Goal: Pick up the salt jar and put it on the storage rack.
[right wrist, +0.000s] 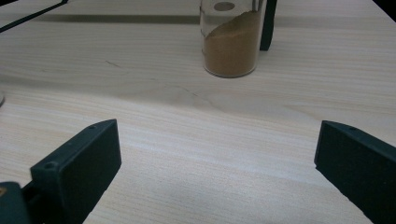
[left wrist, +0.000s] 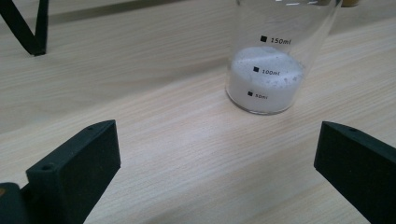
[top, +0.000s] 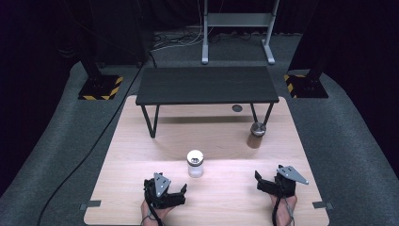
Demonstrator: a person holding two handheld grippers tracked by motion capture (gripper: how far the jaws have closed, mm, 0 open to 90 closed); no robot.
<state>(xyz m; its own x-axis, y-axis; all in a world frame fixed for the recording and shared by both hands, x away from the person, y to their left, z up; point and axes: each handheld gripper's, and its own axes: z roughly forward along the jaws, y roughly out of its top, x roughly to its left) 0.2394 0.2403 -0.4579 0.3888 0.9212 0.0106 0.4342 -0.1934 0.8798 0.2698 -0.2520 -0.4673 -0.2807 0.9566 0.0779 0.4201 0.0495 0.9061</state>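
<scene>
A glass jar of white powder (top: 195, 163) with a metal lid stands near the middle of the wooden table (top: 131, 155); the left gripper view brings it close, with volume marks on the white-powder jar (left wrist: 265, 79). A jar of brown powder (top: 256, 135) stands to the right by the small black table's leg, seen too as the brown-powder jar (right wrist: 231, 44) in the right gripper view. My left gripper (top: 179, 194) rests at the near edge, open and empty, short of the white jar. My right gripper (top: 259, 181) lies at the near right, open and empty, well short of the brown jar.
A low black side table (top: 207, 84) on thin legs stands across the far half of the wooden table. A small dark disc (top: 237, 108) lies under its right end. Beyond are grey carpet, a metal stand and two striped bases.
</scene>
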